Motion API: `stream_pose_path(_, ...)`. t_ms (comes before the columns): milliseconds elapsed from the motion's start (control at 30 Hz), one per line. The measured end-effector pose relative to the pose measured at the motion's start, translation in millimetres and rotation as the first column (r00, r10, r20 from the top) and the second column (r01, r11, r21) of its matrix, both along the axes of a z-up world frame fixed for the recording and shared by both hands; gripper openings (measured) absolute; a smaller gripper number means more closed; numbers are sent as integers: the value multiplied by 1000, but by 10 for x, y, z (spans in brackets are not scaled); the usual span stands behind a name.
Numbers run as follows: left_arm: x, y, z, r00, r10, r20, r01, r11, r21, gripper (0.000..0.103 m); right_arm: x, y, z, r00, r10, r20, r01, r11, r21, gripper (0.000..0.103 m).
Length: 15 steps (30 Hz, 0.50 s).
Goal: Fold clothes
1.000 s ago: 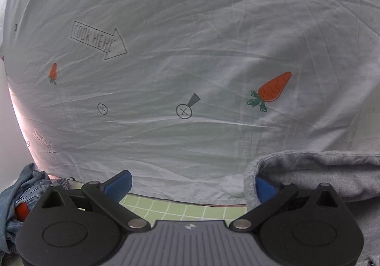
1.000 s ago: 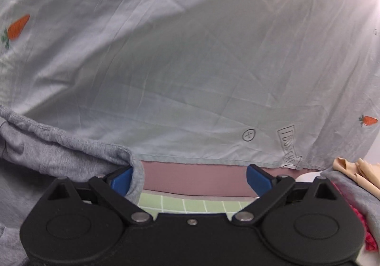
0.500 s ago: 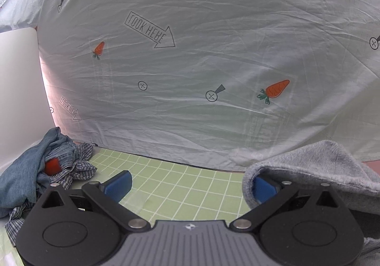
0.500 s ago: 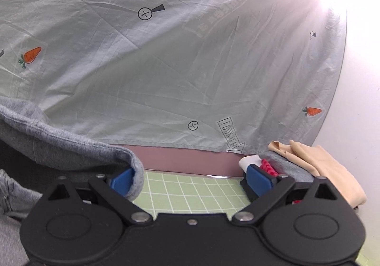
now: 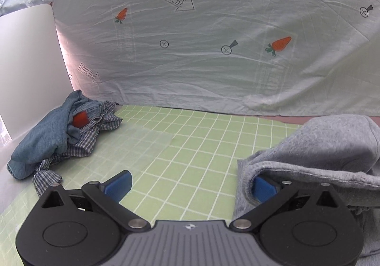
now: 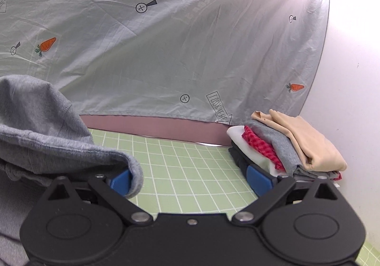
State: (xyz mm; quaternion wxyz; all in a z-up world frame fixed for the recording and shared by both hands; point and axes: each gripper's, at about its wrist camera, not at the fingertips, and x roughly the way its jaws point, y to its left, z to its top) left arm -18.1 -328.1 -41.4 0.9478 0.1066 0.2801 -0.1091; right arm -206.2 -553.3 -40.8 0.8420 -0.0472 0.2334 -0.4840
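Down on the left wrist view first, the left gripper (image 5: pixel 190 185) sits low over a green grid mat (image 5: pixel 185 145), its blue fingers spread wide with bare mat between them. The left-hand pad (image 5: pixel 118 185) is clear of any cloth, while the other one is tucked under the rolled edge of a grey sweatshirt (image 5: pixel 318 154), which drapes over that finger without being pinched. The sweatshirt bunches up along the mat's right edge. At the mat's left edge lies a crumpled heap of denim and checked cloth (image 5: pixel 59 140) with a red patch showing inside it. Behind the mat's far edge hangs a pale sheet printed with carrots and arrows (image 5: pixel 213 52), and a white panel (image 5: pixel 26 64) stands at the far left corner.

Over on the right wrist view, the right gripper (image 6: pixel 190 183) is likewise spread wide above the green mat (image 6: pixel 190 171). Its left-hand finger (image 6: pixel 121 181) is covered by the hem of the grey sweatshirt (image 6: pixel 47 128), which mounds up along the mat's left side; nothing is clamped between the pads. The other blue finger sits just beside a stack of folded clothes (image 6: pixel 285 147) at the mat's far right corner: beige on top, then grey, red check, white and something dark at the bottom. Whether that finger touches the stack I cannot tell. The same printed sheet (image 6: pixel 166 52) fills the background, with a pinkish strip (image 6: pixel 154 127) along its lower edge and strong glare at the upper right.
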Motion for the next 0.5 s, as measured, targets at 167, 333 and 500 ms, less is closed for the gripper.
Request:
stream_pose_path(167,-66,20,-263,996,-36,-78,42,996,73,102,-95,71,-162,999,1,-44,1,999,55,100)
stream_pose_path(333,-107,68,-306,991,-63,-122,70,996,58,102,-125,106,-344,995,12,-95,0,991,131,99)
stream_pose_path(500,-155,69,-243,985,-101,-138,104,995,10,103,-167,170,-375,996,18,-90,-2,985,173,100)
